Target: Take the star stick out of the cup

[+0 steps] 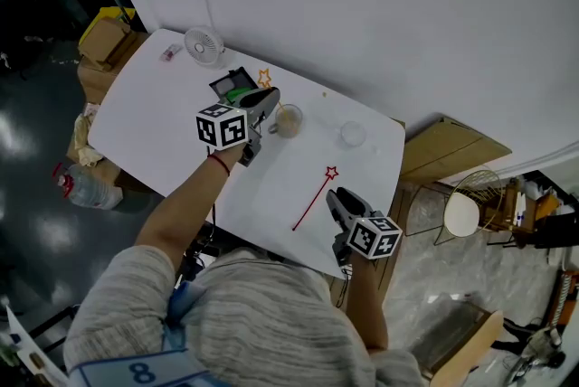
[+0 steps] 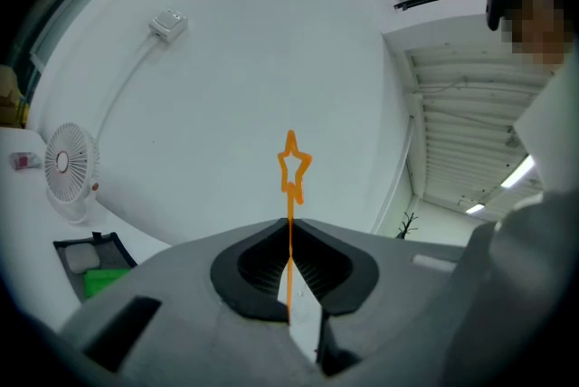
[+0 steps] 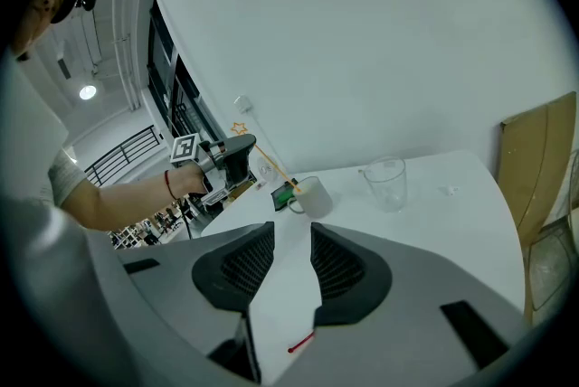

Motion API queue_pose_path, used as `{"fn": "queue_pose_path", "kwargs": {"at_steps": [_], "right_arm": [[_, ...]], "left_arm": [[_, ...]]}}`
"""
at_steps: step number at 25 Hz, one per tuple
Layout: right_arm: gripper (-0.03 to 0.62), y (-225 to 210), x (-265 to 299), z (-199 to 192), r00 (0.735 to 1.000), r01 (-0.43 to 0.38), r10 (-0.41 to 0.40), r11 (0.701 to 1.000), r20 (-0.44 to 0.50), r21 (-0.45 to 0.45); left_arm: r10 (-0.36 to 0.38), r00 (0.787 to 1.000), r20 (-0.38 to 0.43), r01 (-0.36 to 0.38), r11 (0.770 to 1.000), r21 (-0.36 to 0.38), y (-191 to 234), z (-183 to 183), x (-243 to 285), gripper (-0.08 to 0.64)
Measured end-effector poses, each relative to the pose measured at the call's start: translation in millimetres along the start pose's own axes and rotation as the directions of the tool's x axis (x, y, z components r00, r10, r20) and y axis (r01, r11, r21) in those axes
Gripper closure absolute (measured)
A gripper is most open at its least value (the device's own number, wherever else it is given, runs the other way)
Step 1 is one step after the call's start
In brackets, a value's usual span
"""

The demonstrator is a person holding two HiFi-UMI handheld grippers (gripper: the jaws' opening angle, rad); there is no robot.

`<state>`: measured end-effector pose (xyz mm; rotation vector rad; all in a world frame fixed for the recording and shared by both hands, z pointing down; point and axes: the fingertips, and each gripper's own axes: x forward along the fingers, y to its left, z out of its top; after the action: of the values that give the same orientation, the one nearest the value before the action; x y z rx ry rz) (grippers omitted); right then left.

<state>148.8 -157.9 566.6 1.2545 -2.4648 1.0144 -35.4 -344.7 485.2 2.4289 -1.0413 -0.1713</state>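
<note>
Left gripper (image 2: 289, 272), far left: my jaws clamp the orange stick (image 2: 293, 166) mid-shaft, star up, for a straight lift. Its lower end sits at the cup (image 3: 314, 195) mouth. Right gripper (image 3: 282, 263), near right: jaws apart, empty, by the red stick (image 1: 312, 198).

Orange star stick (image 2: 290, 206): lower end hidden behind body of left gripper (image 2: 289, 230). Red stick (image 3: 302, 342): only one end visible, rest behind right gripper (image 3: 291, 236) body. Small pink item (image 1: 169, 54): too small to ID.

Two star sticks (image 1: 264, 78) (image 1: 313, 200), two cups (image 1: 289, 120) (image 1: 352, 134)
</note>
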Motion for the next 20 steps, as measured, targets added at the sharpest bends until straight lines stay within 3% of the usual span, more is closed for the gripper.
{"fn": "queue_pose_path", "kwargs": {"at_steps": [6,11,16,20], "right_arm": [[0.472,6.4,-0.2,-4.8,1.0,0.002,-0.002,1.0,0.002,0.001],[0.472,8.7,0.2,-8.5,1.0,0.006,-0.006,1.0,0.001,0.007],[0.472,9.6,1.9,-14.8,1.0,0.005,-0.005,1.0,-0.005,0.014],[0.472,9.6,2.8,-19.4,1.0,0.014,-0.014,1.0,-0.017,0.019]], "left_arm": [[-0.057,0.997,-0.056,0.057,0.998,0.003,-22.0,-21.8,-16.8,0.54],[-0.124,0.983,-0.139,0.119,0.992,-0.043,-38.6,-45.8,-23.2,0.54],[-0.173,0.934,-0.313,0.141,0.983,-0.121,-42.7,-95.9,-26.5,0.54],[-0.227,0.861,-0.455,0.15,0.968,-0.199,-45.4,-140.6,-28.3,0.54]]}}
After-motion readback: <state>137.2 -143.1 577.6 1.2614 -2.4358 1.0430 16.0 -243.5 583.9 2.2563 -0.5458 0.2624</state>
